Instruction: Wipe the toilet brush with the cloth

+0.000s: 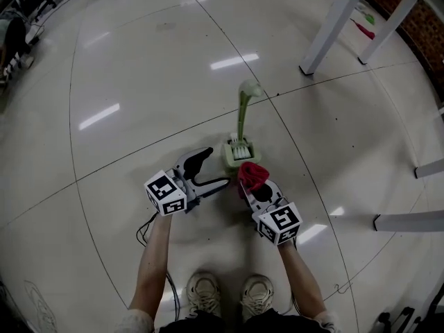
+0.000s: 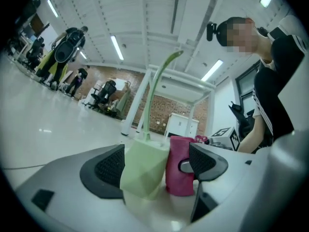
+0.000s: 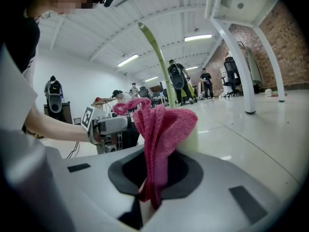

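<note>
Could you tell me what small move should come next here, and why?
Probably close the left gripper on the pale green faceted brush holder: it stands between the open jaws, ungripped, while the right gripper pinches the pink terry cloth beside it, ready to wipe.

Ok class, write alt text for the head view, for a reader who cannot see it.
The right gripper clamps a bunched pink fabric cloth beside a pale green plastic toilet brush upright in its holder; the left gripper is open alongside.
</note>
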{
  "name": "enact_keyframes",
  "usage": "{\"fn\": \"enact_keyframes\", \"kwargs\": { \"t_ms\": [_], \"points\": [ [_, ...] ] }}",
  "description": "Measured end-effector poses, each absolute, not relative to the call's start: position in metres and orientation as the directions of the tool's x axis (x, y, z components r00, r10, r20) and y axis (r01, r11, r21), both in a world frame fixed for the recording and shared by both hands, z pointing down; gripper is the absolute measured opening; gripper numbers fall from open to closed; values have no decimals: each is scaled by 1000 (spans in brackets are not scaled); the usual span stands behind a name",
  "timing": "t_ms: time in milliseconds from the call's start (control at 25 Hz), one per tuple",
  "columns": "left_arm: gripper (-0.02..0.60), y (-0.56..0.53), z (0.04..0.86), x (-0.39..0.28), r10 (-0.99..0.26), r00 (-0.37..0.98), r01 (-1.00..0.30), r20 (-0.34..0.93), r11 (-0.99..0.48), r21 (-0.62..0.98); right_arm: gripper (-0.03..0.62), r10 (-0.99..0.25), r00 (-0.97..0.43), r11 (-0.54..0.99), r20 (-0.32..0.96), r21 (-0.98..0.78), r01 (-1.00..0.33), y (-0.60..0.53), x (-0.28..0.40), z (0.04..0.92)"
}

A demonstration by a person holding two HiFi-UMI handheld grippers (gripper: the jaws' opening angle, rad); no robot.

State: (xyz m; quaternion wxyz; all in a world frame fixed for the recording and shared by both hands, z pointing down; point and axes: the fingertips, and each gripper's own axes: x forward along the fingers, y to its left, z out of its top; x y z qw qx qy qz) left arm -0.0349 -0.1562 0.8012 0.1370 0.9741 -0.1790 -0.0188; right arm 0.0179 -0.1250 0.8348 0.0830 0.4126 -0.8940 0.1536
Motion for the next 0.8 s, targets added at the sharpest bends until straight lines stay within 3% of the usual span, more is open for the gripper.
{"fn": "enact_keyframes", "kwargs": {
  "t_ms": [240, 800],
  "points": [
    [399, -180, 811, -23, -247, 954, -275, 172, -947, 164, 31, -709, -642, 614, 291, -194, -765, -129, 18, 836],
    [399, -183, 805, 7, -162, 973, -188, 164, -969, 162, 31, -734, -613, 576, 291, -211, -790, -143, 29, 836]
  ]
}}
